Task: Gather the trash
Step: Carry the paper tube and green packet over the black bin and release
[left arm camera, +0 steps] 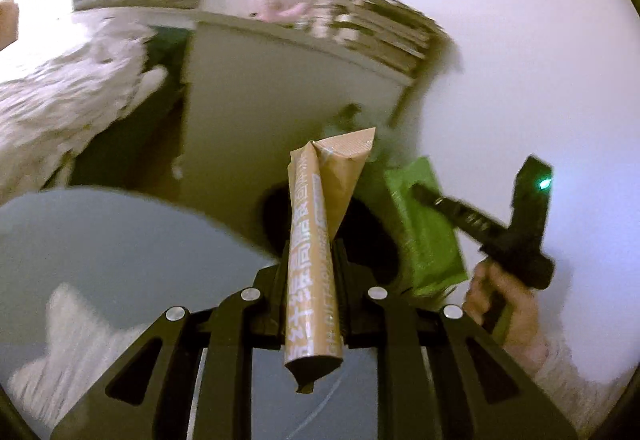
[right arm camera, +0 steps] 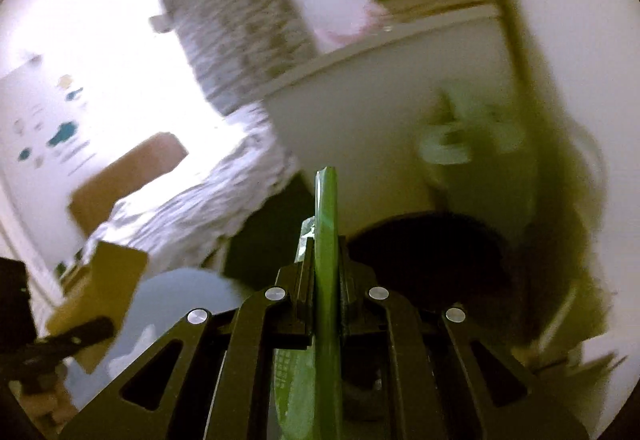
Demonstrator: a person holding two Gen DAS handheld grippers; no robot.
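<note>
The left gripper is clamped on a brown paper wrapper, the right gripper on a green plastic packet. Both pieces hang in the air just above the dark bin (its mouth lies directly beyond the fingers). Each looks light, thin and crushable; the film is probably slippery, so a mid-length pinch across the flat suits. The wrapper's long axis runs forward along the fingers, tip toward the white cabinet behind the bin; the packet sits edge-on, likewise pointing forward.

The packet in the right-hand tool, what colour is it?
Green packet; it shows best in the left wrist view.
</note>
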